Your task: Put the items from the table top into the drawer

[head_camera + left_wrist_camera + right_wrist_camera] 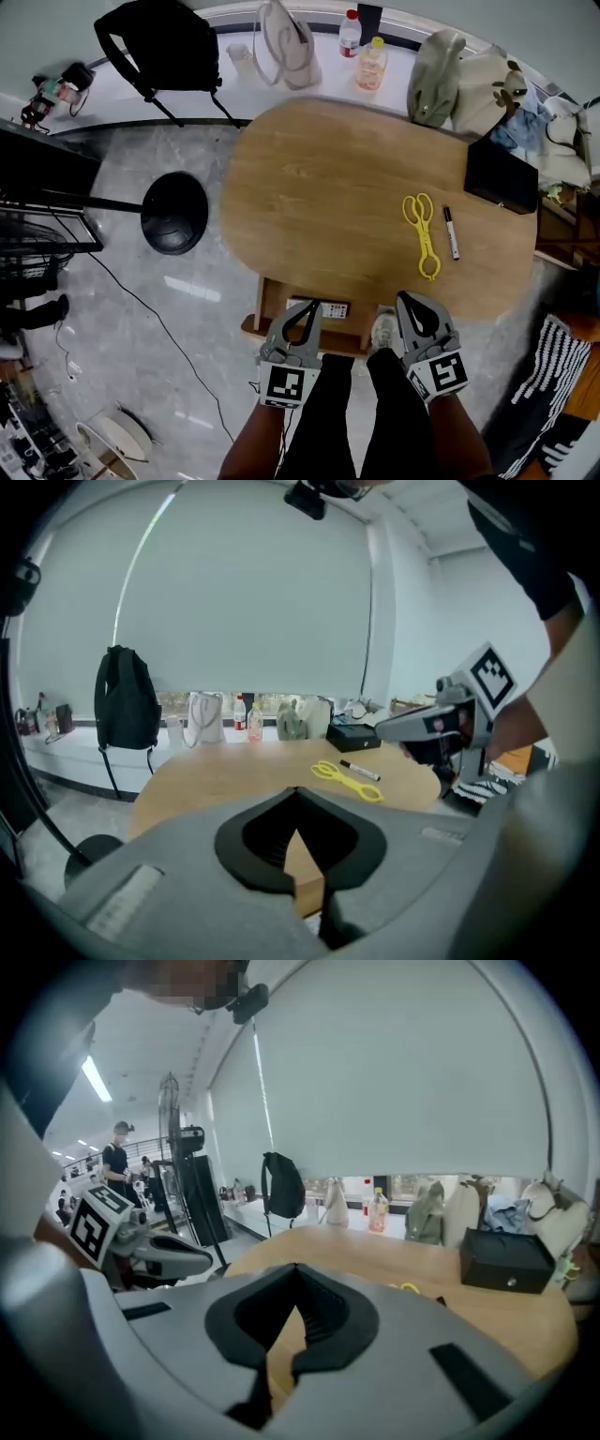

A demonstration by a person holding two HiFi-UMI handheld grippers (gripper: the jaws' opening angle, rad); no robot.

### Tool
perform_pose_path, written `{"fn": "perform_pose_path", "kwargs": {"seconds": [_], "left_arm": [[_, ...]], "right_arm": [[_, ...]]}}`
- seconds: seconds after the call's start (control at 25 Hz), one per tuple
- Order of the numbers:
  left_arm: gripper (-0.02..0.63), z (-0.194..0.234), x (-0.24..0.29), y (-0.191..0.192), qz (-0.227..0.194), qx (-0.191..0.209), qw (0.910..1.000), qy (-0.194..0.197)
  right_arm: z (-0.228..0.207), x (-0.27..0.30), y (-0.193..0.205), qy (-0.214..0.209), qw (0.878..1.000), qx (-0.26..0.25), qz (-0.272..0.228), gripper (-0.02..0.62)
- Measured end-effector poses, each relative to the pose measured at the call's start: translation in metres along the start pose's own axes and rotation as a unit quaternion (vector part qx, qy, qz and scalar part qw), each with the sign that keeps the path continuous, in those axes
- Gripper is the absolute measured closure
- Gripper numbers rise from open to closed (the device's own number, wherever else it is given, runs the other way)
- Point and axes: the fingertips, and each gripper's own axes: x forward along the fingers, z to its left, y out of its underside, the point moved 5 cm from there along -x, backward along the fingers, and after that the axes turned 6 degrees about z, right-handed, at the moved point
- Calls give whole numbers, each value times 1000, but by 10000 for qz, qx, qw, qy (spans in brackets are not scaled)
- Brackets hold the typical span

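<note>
Items left on the wooden table [309,178] are yellow scissor tongs [421,234] and a black marker [451,232]. They lie side by side, long axes running away from the near edge, just ahead of the right gripper [406,300], which is much nearer than the left gripper [308,307]. Both grippers are closed and empty, the left above the open drawer [272,309]; nothing blocks the reach, and the black box [502,176] sits beyond.

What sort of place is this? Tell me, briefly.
Probably an open office or lab workspace: a wooden table beside a window ledge with a backpack and bottles, and people standing among equipment beyond.
</note>
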Motion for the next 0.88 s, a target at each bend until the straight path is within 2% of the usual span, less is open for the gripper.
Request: {"fn": "perform_pose_path", "kwargs": {"seconds": [0.12, 0.28, 0.56, 0.76, 0.88], "left_arm": [[588, -7, 14, -6, -1, -83, 9998, 166], [588, -10, 27, -13, 30, -44, 9998, 205], [588, -12, 52, -23, 156, -228, 9996, -6], [588, -18, 69, -25, 309, -312, 9990, -20], [588, -25, 77, -27, 332, -398, 9987, -7]], "right_arm": [[-25, 4, 10, 427, 9989, 122, 166, 598], [-45, 7, 25, 771, 9957, 266, 445, 598], [-80, 14, 37, 956, 9927, 433, 587, 592], [-108, 32, 51, 980, 9891, 457, 1000, 454], [-129, 44, 66, 1059, 9841, 502, 1334, 414]]}}
